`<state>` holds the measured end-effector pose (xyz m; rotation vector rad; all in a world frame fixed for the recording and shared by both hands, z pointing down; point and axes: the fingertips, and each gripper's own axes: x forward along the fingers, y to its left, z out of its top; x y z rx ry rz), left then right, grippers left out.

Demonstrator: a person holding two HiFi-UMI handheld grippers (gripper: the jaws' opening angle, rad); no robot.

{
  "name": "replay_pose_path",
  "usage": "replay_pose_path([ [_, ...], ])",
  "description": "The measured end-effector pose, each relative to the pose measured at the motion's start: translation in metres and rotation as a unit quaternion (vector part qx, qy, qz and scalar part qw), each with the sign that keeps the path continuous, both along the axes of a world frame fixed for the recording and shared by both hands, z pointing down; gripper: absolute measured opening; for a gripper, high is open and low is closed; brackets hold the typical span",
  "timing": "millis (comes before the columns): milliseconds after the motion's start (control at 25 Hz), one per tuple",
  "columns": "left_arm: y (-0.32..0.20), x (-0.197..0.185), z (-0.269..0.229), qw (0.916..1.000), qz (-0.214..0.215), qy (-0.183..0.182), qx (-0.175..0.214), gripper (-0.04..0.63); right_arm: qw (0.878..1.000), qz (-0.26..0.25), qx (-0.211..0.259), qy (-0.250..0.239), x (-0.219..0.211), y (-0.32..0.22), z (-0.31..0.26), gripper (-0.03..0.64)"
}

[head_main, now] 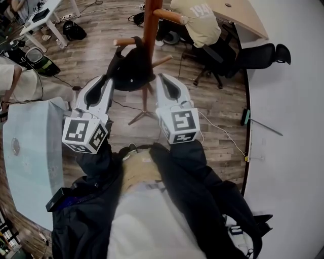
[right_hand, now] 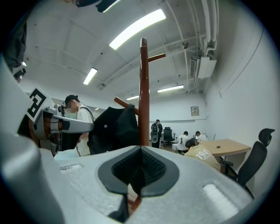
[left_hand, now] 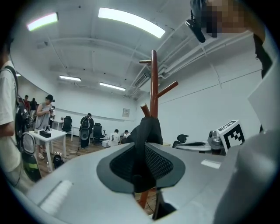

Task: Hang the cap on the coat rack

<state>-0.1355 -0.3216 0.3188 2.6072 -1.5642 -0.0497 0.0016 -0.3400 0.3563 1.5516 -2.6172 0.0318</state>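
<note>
The brown wooden coat rack [head_main: 151,28] stands just ahead of me, and the black cap [head_main: 132,68] hangs on one of its left pegs. My left gripper [head_main: 107,78] has its tips at the cap's left edge. In the left gripper view its jaws [left_hand: 141,153] stand a narrow gap apart, with the cap [left_hand: 148,131] running down in line with that gap. I cannot tell whether the pads touch the fabric. My right gripper [head_main: 163,78] is beside the pole, right of the cap. Its pads [right_hand: 131,164] meet with nothing between them, and the pole [right_hand: 143,96] rises behind.
A person in a beige shirt [head_main: 200,20] sits behind the rack, next to a black office chair [head_main: 253,53] and a wooden desk [head_main: 243,15]. A pale table [head_main: 30,152] is at my left and a white wall [head_main: 288,131] at my right. Cables cross the wood floor [head_main: 223,109].
</note>
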Motion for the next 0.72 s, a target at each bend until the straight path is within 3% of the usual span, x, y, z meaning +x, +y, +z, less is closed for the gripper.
replay_pose_path([
  [520, 0.0016, 0.0078, 0.0014, 0.9998, -0.016, -0.007, 0.000, 0.023, 1.000, 0.009, 0.008, 0.002, 0.0032, 0.0043, -0.0027, -0.002],
  [720, 0.0012, 0.0055, -0.0030, 0.9996, -0.027, -0.005, 0.009, 0.043, 1.000, 0.012, 0.008, 0.001, 0.0040, 0.0064, -0.0040, -0.002],
])
